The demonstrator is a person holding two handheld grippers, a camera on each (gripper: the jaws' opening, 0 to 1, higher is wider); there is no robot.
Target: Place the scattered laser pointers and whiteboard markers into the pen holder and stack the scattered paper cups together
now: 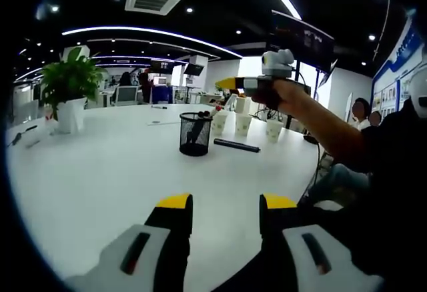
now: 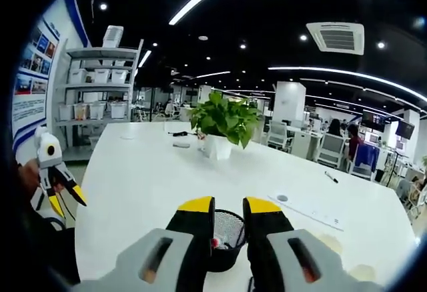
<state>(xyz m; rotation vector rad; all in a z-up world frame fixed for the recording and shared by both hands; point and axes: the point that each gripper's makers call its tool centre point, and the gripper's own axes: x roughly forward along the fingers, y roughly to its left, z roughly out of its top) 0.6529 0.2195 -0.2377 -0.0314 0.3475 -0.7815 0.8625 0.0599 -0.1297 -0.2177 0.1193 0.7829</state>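
left gripper view: left gripper (image 1: 219, 205) hovers with jaws apart and empty over the white table (image 1: 100, 172); beyond it – mesh pen holder (image 1: 195, 134), a dark marker (image 1: 236, 146), three paper cups (image 1: 243, 125). right gripper view: right gripper (image 2: 228, 209) – jaws parted, empty – above the holder.

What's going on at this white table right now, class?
A person holds a two-jaw gripper in each hand over a white table. The right gripper hangs just above the black mesh pen holder, jaws slightly apart with nothing visibly between them. The left gripper waits open and empty, back from the items. A dark marker lies beside the holder, and three paper cups stand apart behind it, not yet stacked.
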